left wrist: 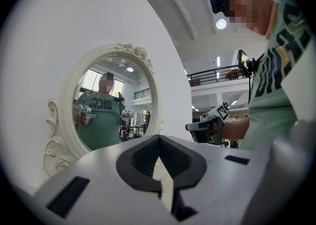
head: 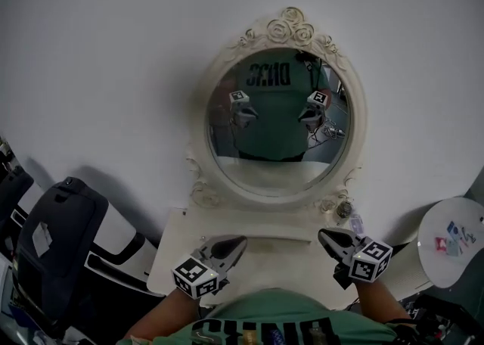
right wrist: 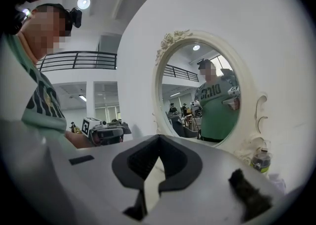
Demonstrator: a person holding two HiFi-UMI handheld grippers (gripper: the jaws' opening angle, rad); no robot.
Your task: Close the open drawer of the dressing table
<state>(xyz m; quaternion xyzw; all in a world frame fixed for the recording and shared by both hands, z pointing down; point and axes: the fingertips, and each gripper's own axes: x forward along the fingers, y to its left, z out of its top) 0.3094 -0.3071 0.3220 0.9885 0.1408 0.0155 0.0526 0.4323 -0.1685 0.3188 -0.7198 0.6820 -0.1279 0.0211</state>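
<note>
- The dressing table (head: 266, 259) stands against the white wall, straight ahead of the person. Its pale surface shows only in the head view.
- The drawer cannot be made out in any view. The table's front edge lies under the person's green shirt (head: 287, 317).
- The left gripper (head: 240, 240) hovers over the surface's left part and the right gripper (head: 324, 234) over its right part. They are well apart and both point toward the mirror (head: 280, 120).
- Each gripper's own view shows its jaws clenched together with nothing between them, which the head view cannot settle.
- Each gripper view also catches the other gripper side-on, held level in a hand.
- Both gripper views look up at the oval mirror, where the person and both grippers are reflected.
- A small jar (right wrist: 260, 161) at the mirror's right foot is clear in the right gripper view and tiny from the head.
- Only the head view shows a dark chair (head: 53, 237) at left and a round side table (head: 446, 264) at right.
</note>
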